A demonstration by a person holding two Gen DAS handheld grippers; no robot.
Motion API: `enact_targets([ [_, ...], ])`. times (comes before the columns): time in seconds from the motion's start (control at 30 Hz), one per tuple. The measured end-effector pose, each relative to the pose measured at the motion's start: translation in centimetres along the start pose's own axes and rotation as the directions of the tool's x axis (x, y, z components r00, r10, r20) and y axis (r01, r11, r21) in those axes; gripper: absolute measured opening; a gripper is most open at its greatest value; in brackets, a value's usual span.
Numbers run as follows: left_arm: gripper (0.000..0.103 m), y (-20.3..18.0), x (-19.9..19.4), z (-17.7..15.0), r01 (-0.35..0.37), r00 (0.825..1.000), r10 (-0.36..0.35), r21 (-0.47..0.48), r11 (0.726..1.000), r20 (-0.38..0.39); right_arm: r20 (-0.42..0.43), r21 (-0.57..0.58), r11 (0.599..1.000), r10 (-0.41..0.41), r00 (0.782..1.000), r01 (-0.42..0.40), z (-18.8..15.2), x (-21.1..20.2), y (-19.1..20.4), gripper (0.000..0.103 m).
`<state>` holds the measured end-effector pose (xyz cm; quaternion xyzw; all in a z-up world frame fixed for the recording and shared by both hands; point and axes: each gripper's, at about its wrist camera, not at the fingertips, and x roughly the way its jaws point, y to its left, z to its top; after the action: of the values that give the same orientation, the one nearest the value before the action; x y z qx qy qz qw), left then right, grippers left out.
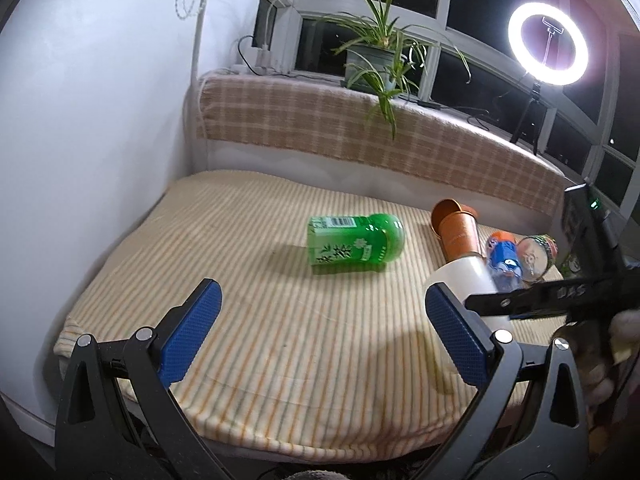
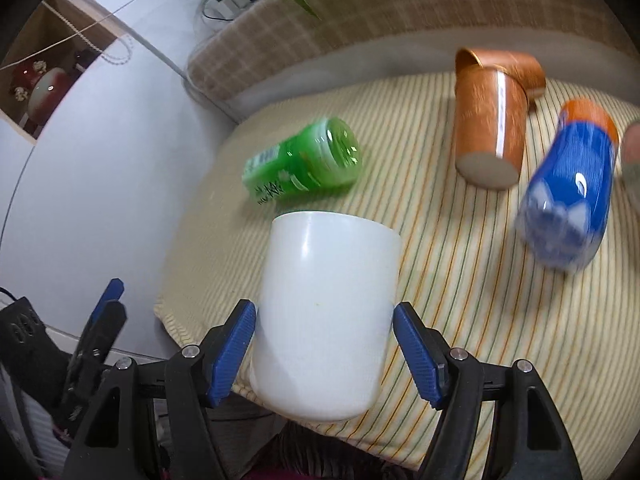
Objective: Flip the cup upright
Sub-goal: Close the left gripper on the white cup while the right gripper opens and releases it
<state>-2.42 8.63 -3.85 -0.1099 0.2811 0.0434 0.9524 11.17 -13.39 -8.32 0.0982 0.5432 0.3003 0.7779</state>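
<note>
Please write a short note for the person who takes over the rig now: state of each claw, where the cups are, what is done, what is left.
Left claw: open, empty, above the striped cloth.
Right claw: pads on both sides of the white cup; a small gap shows at the right pad, so the grip is not confirmed.
White cup: at the near edge of the cloth; which end is up is unclear.
Green cup, orange cup and blue cup: lying on their sides behind it.
Done: nothing confirmed.
Left: close on the white cup, stand it mouth up.
</note>
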Motion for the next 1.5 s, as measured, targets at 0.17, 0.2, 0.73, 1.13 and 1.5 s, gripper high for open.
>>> enact_targets([
  [0.17, 0.103, 0.0, 0.4, -0.1, 0.041, 0.998, -0.042, -0.018, 0.999, -0.043, -0.001, 0.053, 0.998, -0.028, 1.000, 0.028, -0.3, 1.5, -0.9, 0.073],
  [0.2, 0.103, -0.1, 0.5, -0.1, 0.046, 0.998, -0.046, -0.019, 0.999, -0.048, 0.004, 0.060, 0.998, -0.035, 0.999, 0.035, -0.4, 1.4, -1.1, 0.073],
  [0.73, 0.101, -1.7, 2.5, 0.6, 0.191, 0.964, -0.191, -0.018, 0.981, -0.186, 0.115, 0.026, 0.999, -0.047, 0.992, 0.044, -0.9, -1.3, -1.5, 0.082],
  [1.13, 0.089, -4.3, 8.6, 2.2, 0.399, 0.771, -0.454, -0.217, 0.891, -0.447, 0.279, 0.110, 0.987, -0.144, 0.949, 0.118, -6.4, -9.8, -5.9, 0.083],
  [1.5, 0.088, -7.3, 14.0, 1.6, 0.397, 0.657, -0.492, -0.293, 0.870, -0.571, 0.297, 0.218, 0.972, -0.154, 0.942, 0.091, -9.3, -11.9, -9.0, 0.083],
])
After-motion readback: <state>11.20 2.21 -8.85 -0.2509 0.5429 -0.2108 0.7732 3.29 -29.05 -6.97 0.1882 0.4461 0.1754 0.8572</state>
